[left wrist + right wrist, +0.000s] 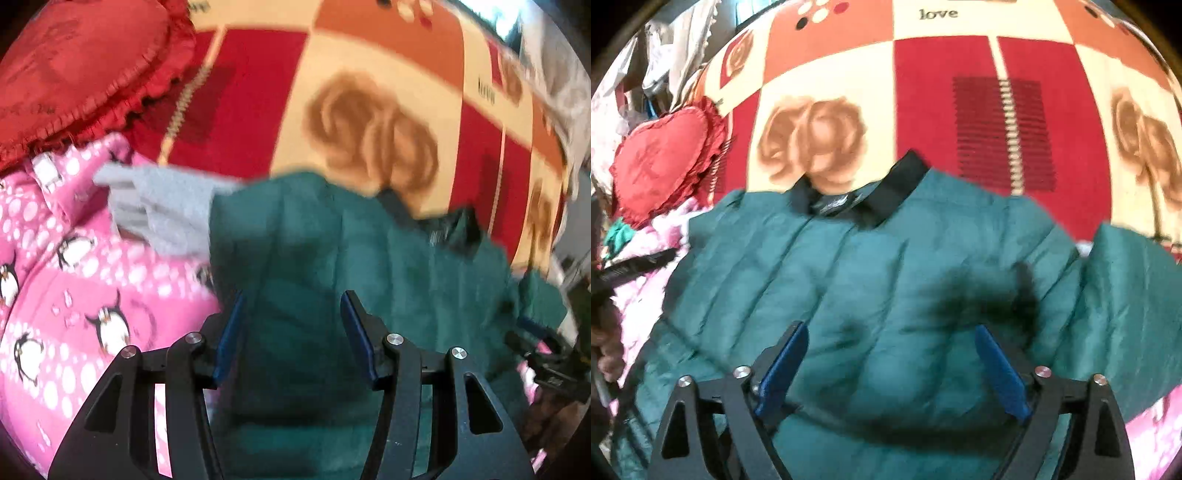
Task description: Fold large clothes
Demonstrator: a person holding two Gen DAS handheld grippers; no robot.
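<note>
Teal, pink and red

Teal jacket [886, 280], black collar [886, 192]; pink penguin-print blanket [92, 280]; red heart cushion [661, 158]; red-cream rose-patterned bedcover [960, 92].

Rose-print patchwork bedspread [960, 66], red heart cushion [661, 155]

A teal quilted puffer jacket [886, 280] with a black collar [886, 192] lies spread flat — collar away, one sleeve [1126, 314] out to the right.

"love" on cream sq of patterned blanket [938, 22]
</note>
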